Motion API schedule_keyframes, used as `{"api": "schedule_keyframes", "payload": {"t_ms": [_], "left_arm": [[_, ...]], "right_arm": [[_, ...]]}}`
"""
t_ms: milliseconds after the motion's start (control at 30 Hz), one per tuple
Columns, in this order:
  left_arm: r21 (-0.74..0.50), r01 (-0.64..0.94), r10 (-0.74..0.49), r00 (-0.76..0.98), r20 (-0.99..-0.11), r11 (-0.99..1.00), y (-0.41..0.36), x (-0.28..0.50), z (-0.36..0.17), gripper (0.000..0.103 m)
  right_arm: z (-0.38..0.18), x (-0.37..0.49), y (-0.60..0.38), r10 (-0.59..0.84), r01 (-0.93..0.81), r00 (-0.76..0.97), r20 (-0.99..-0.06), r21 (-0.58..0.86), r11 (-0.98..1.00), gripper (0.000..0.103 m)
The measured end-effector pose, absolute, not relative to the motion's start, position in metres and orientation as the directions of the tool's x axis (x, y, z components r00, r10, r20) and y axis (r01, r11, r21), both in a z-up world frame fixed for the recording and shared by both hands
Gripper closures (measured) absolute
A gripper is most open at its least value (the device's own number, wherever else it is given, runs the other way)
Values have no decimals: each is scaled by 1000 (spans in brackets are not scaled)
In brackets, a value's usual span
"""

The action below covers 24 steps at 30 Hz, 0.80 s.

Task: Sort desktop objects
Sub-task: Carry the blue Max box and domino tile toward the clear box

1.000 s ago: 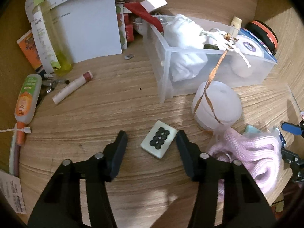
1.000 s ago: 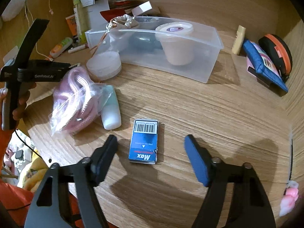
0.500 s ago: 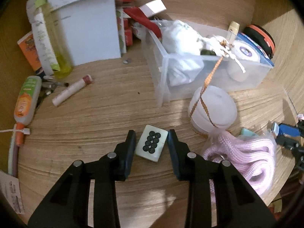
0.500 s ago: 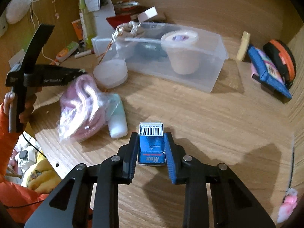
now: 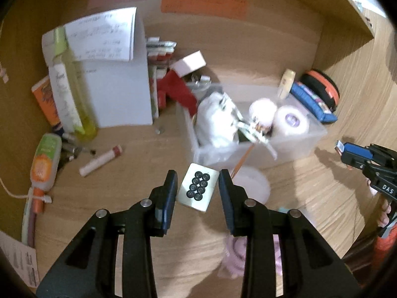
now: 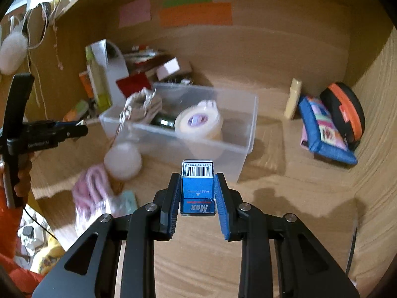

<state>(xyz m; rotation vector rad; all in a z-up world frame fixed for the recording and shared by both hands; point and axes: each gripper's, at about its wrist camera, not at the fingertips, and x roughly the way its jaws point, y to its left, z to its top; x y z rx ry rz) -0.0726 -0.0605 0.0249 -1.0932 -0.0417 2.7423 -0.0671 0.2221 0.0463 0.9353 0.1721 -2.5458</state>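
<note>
My left gripper is shut on a white mahjong tile with black dots and holds it above the desk, just in front of the clear plastic bin. My right gripper is shut on a small blue Max staple box with a barcode and holds it in the air in front of the same bin. The bin holds a white cloth bundle and a roll of tape.
A round white container, a pink rope bag and a mint tube lie at the front left. A lip balm, bottles, papers and a red pouch crowd the back left. A blue pouch and an orange-black case sit at the back right.
Both grippers closed on their objects, the left on the tile and the right on the staple box, and lifted them off the desk toward the bin.
</note>
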Motion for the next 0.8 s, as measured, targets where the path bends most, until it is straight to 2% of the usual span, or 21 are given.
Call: {"api": "schedule_keyframes", "payload": {"t_ms": [300,600,700,800], "left_arm": [[-100,-199,215,-716,-664,-975,-42,-106,39,69],[-136,-187,229,-693,-683,-973,-42,-130,29,69],[-138,-186,230,-696,-681,-973,-42,-133,28,79],[-144,-188,234,-689,-685,-972,-42,-137,25,79]], "right_arm": [[65,-98,219,-322,400,-732,-601,3,-916,78],[54,-136,217,-293,354,-723,-626,29,-935,78],[49,-143,215,-276,344,-721,-635,17,-939,78],[45,-150,214,-256,330,-722,-642,6,-944,78]]}}
